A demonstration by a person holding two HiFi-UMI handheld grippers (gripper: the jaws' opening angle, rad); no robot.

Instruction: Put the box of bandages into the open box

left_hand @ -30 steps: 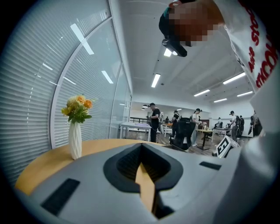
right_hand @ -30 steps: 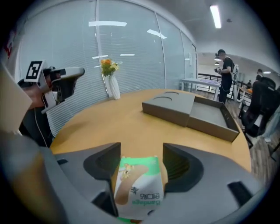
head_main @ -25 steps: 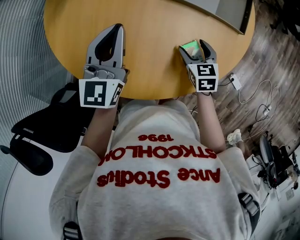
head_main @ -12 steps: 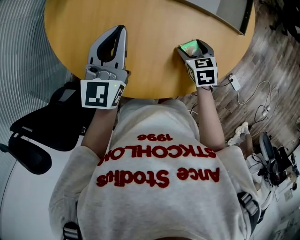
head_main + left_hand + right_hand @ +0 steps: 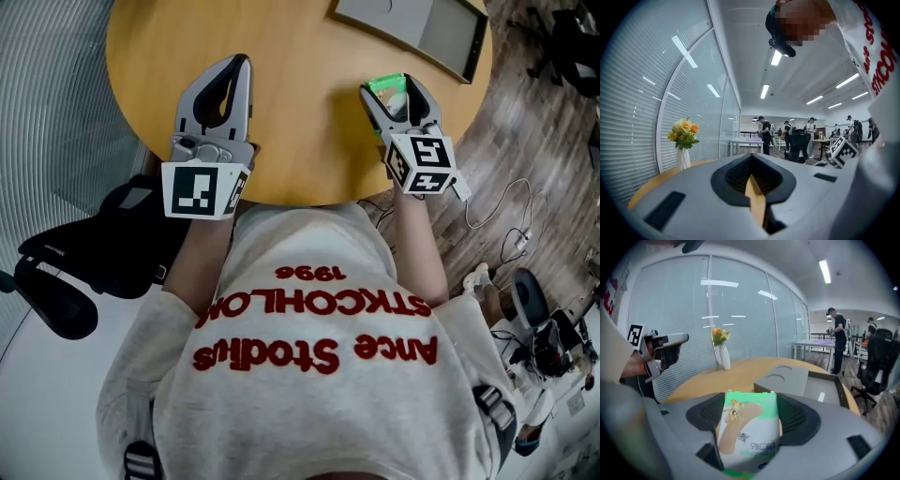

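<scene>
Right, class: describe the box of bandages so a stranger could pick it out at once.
Over the round wooden table, find the right gripper near the edge. Between its jaws sits a green-and-white cardboard box; unlike the plain grey open box beyond, it bears a tan plaster picture.

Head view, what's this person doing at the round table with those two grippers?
A person holds a gripper in each hand over the wooden table. The right gripper is shut on the box of bandages, a green and white carton. The grey open box lies ahead of it at the table's far edge, and the carton is not in it yet. The left gripper is shut and empty.
</scene>
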